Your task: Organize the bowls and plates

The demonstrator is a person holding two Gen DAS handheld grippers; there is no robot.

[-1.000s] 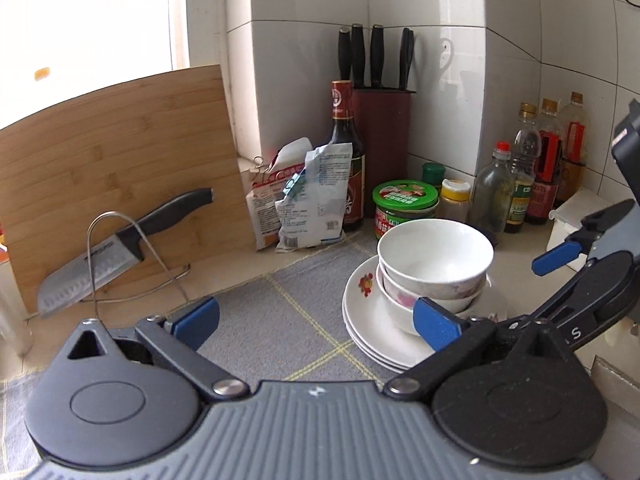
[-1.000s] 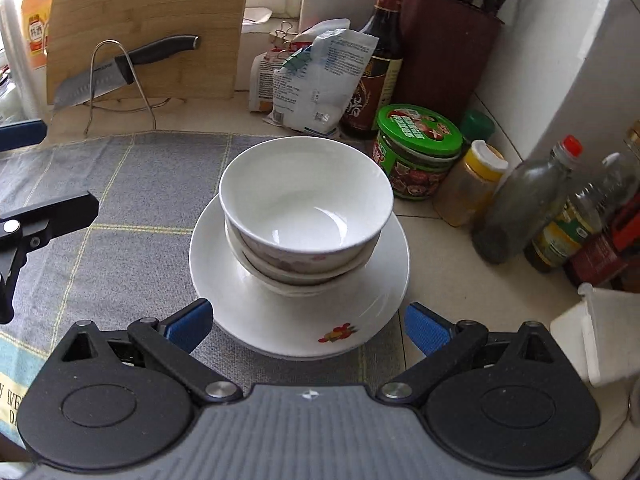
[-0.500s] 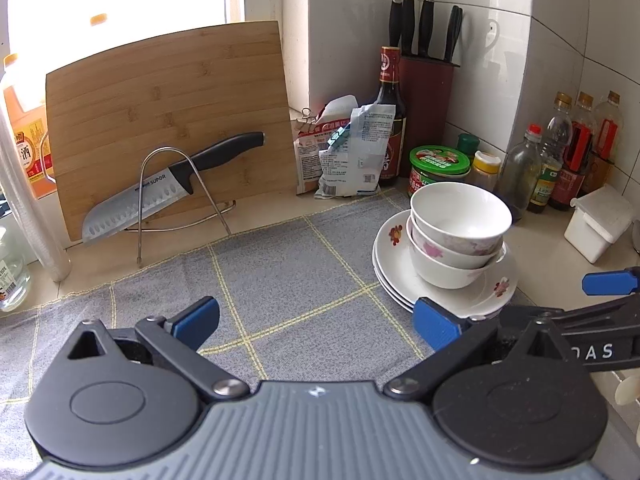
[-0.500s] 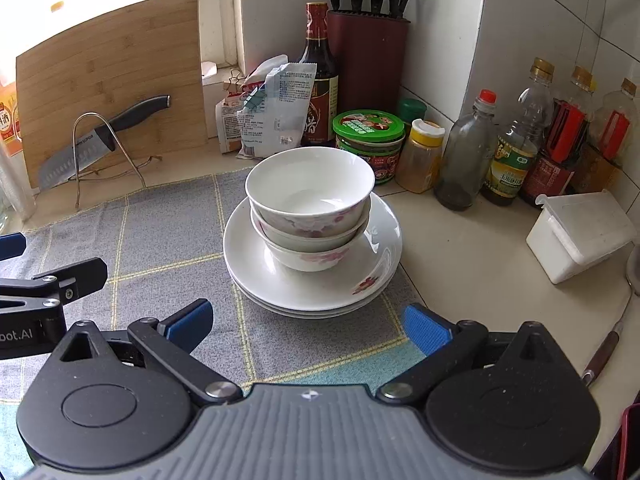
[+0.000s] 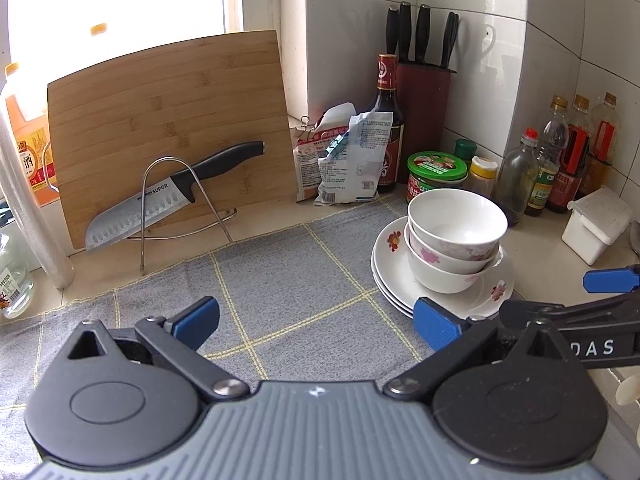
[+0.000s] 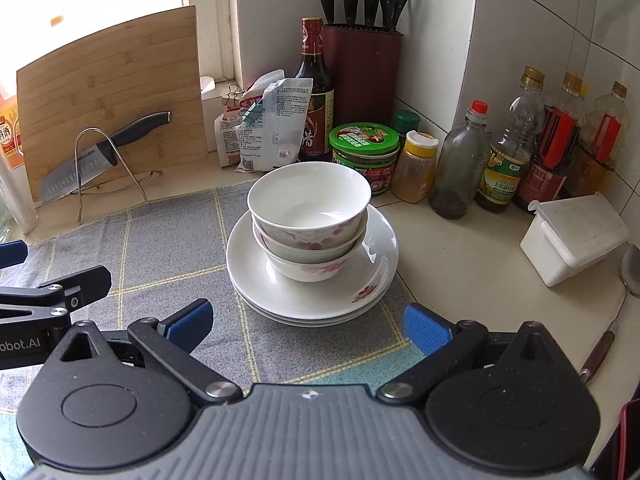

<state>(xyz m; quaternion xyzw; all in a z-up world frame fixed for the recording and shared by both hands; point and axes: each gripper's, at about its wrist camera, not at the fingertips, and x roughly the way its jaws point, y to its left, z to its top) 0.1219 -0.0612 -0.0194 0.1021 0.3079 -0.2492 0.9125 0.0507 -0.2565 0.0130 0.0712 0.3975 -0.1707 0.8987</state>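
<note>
Both grippers have drawn back from the dishes since a second ago; the stack now sits farther off in each view. The left gripper [image 5: 316, 322] and right gripper [image 6: 306, 322] have their jaws spread apart and hold nothing. Three nested bowls [image 6: 308, 226] stand on the stacked plates [image 6: 376, 280], at the right edge of the grey cloth [image 6: 168, 240]. Judgement: stacking appears complete; the retreat suggests release rather than approach.

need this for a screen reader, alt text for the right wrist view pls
Stacked bowls sit on stacked white plates on a grey checked cloth, ahead of the open, empty right gripper. Bottles and a knife block line the tiled wall.
</note>
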